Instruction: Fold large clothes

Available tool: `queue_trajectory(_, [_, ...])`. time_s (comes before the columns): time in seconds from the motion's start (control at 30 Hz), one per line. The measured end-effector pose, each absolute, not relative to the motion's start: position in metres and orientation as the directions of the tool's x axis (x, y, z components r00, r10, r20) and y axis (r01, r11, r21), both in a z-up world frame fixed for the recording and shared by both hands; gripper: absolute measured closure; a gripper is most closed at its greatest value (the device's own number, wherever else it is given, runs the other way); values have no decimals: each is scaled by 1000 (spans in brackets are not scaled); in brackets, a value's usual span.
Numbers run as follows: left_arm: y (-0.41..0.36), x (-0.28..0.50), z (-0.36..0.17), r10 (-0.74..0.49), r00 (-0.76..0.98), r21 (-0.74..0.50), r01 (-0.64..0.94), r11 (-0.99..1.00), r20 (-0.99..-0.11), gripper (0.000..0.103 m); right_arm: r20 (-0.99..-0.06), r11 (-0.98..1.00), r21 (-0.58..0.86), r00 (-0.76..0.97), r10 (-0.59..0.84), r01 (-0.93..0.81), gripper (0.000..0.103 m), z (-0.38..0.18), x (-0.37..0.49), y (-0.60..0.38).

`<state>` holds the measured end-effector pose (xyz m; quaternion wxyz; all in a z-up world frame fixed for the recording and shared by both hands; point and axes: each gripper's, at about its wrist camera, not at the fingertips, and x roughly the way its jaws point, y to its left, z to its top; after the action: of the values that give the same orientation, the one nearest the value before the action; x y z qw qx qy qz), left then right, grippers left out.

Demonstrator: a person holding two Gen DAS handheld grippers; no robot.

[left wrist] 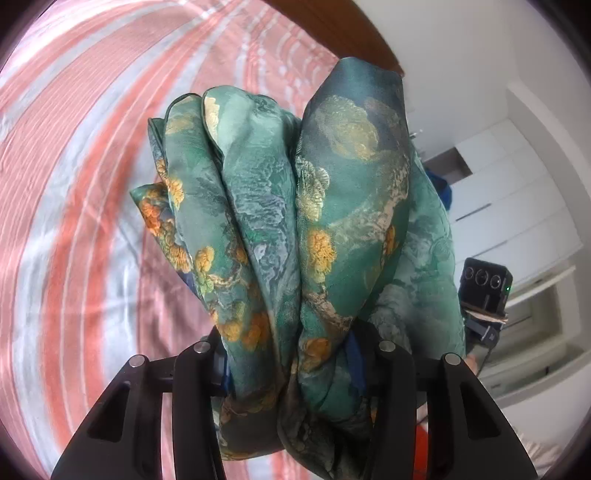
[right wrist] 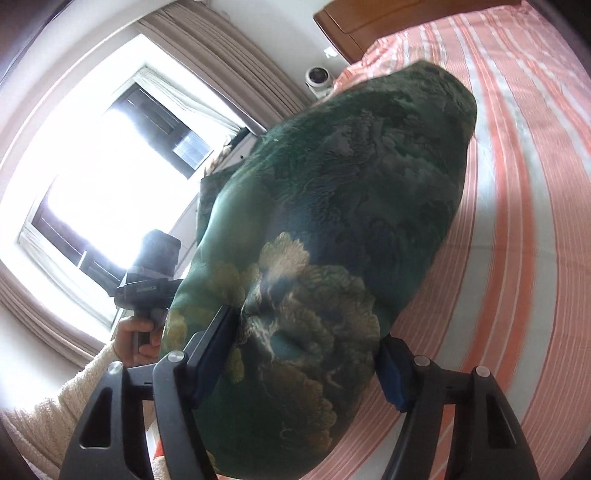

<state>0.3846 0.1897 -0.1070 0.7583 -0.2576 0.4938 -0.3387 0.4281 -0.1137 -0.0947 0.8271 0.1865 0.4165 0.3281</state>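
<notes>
- Two black plastic grippers clamp one green floral garment [left wrist: 291,229], silky and sheened, held above a pink-and-white striped bedsheet [left wrist: 74,206].
- Left gripper [left wrist: 291,354]: jaws narrow, pinching several bunched, rounded folds.
- Right gripper [right wrist: 306,343]: jaws wider, gripping a thick, bulging bundle of the same cloth.

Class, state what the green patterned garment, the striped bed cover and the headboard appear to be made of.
Green patterned garment: probably silky woven fabric, given its soft sheen and smooth folds. Pink-and-white striped bed cover: matte cloth, likely cotton, finely creased. Brown headboard: seemingly varnished wood, glossy.
</notes>
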Motion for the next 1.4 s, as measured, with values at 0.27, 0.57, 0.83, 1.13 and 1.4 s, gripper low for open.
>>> queue_trajectory(0.27, [153, 403, -54, -774, 333, -693, 349, 631, -538, 56, -506, 716, 536, 508, 697, -448, 33, -48, 410, -149])
queue_trajectory(0.57, [122, 441, -94, -600, 483, -584, 205, 785, -637, 11, -621, 852, 488, 611, 491, -190, 2, -82, 415, -235])
queue_trajectory(0.83, [103, 336, -27, -272, 776, -103, 261, 960, -569, 1, -613, 988, 127, 777, 147, -86, 1, -39, 331, -238])
queue_trajectory(1.13, [56, 219, 30, -30, 909, 129, 91, 987, -415, 0, -559, 996, 68, 825, 80, -51, 0, 5, 258, -201])
queue_trajectory(1.4, [38, 139, 31, 74, 915, 126, -25, 992, -398, 0, -399, 999, -13, 916, 30, -38, 0, 28, 173, -169])
